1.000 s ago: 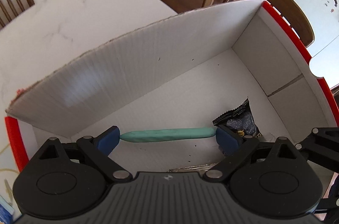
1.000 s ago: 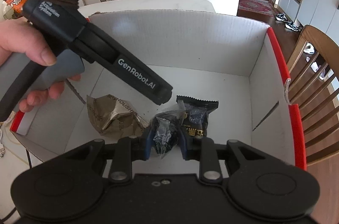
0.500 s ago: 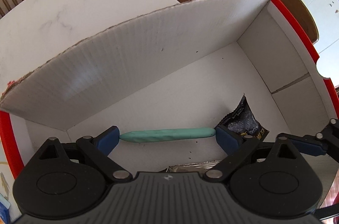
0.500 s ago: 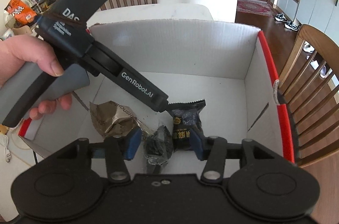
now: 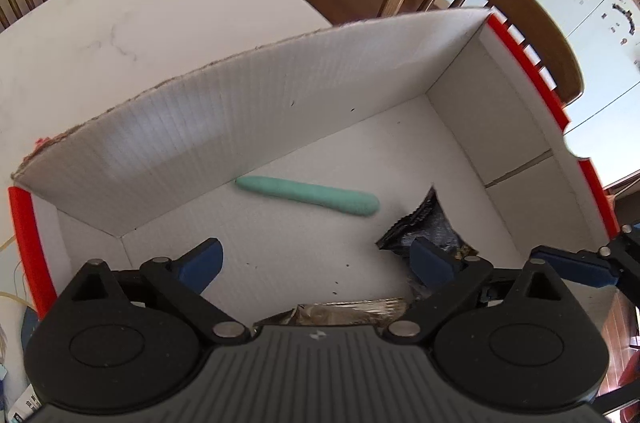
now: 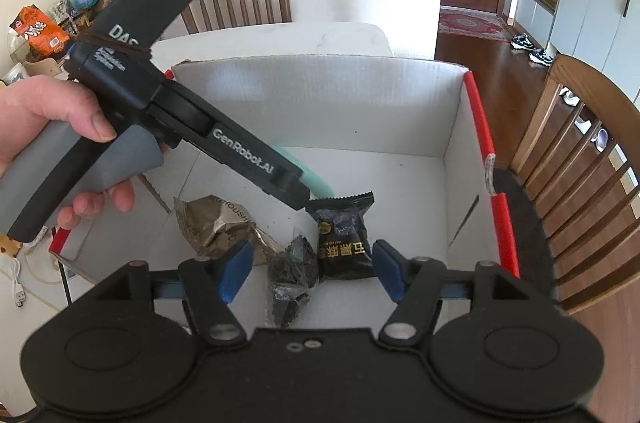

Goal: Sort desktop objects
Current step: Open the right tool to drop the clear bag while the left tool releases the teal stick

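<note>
Nearest to the right hand-held gripper (image 6: 310,273), a small clear packet (image 6: 290,275) of dark bits lies on the box (image 5: 240,111) floor, between its blue pads and touching neither. These jaws have just been opening and now stand apart, so I judge the packet is already let go. Just beside it, toward the right pad, lies a black snack pack (image 6: 344,237); its long axis points away from the gripper, toward the far wall. The label has gold characters, upside down from here, and I cannot read them surely. To the left is a crumpled gold wrapper (image 6: 216,227), with letters that look like "HOUSH" along its top edge.

The left hand-held gripper (image 5: 316,261) also hangs above the box with its jaws wide apart and nothing between them. A green stick (image 5: 308,195) lies ahead of it on the floor, nearer the far wall, with its long axis across the gripper's line, a little slanted. The left gripper is the nearer one to it.

Its body, held by a hand (image 6: 52,139), carries the words "GenRobot.AI" and "DAS". Everything in view is inside the box, so the next thing must probably be found on the desk (image 5: 120,11) outside it. Far behind, an orange bag (image 6: 38,31) shows large characters.
</note>
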`<state>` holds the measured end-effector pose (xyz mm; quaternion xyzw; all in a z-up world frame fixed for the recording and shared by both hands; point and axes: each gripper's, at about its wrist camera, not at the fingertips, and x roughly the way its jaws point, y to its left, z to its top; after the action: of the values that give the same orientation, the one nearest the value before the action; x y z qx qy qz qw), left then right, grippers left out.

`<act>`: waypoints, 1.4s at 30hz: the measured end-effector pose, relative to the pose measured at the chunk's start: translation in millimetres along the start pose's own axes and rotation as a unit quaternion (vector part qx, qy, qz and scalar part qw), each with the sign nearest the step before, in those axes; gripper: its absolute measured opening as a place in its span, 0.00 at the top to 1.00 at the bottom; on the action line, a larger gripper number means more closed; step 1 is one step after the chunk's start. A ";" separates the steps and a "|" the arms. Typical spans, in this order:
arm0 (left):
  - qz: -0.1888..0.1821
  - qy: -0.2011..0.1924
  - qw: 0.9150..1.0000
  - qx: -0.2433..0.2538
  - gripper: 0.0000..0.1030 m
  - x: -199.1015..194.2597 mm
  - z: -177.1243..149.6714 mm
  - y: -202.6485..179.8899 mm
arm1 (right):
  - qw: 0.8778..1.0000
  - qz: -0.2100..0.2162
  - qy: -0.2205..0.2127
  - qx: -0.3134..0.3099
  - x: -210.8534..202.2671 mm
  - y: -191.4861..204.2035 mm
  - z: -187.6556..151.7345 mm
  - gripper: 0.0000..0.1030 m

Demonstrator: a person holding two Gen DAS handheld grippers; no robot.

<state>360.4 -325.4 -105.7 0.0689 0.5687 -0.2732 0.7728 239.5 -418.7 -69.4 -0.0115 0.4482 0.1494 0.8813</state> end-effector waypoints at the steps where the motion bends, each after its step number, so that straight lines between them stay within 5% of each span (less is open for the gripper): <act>1: -0.002 -0.003 1.000 0.001 0.03 -1.3 0.1 0.6 | 1.000 -0.001 0.000 0.000 -1.3 0.4 -0.1 0.36; 20: -0.015 -0.083 0.996 0.010 0.03 -87.4 -40.8 -0.1 | 0.999 -0.001 -0.037 -0.001 -46.6 12.9 -3.4 0.35; 27: -0.029 -0.110 0.993 0.024 0.02 -118.0 -65.1 2.8 | 0.998 -0.004 -0.062 -0.012 -65.9 30.9 -8.2 0.13; 42: -0.047 -0.166 0.984 0.043 0.00 -168.5 -116.5 33.2 | 0.996 -0.032 -0.080 -0.002 -83.7 78.3 -19.2 0.08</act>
<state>244.6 -190.9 1.9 0.0294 0.4226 -0.3412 0.8391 156.7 -368.1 -5.6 -0.0149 0.3751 0.1227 0.9187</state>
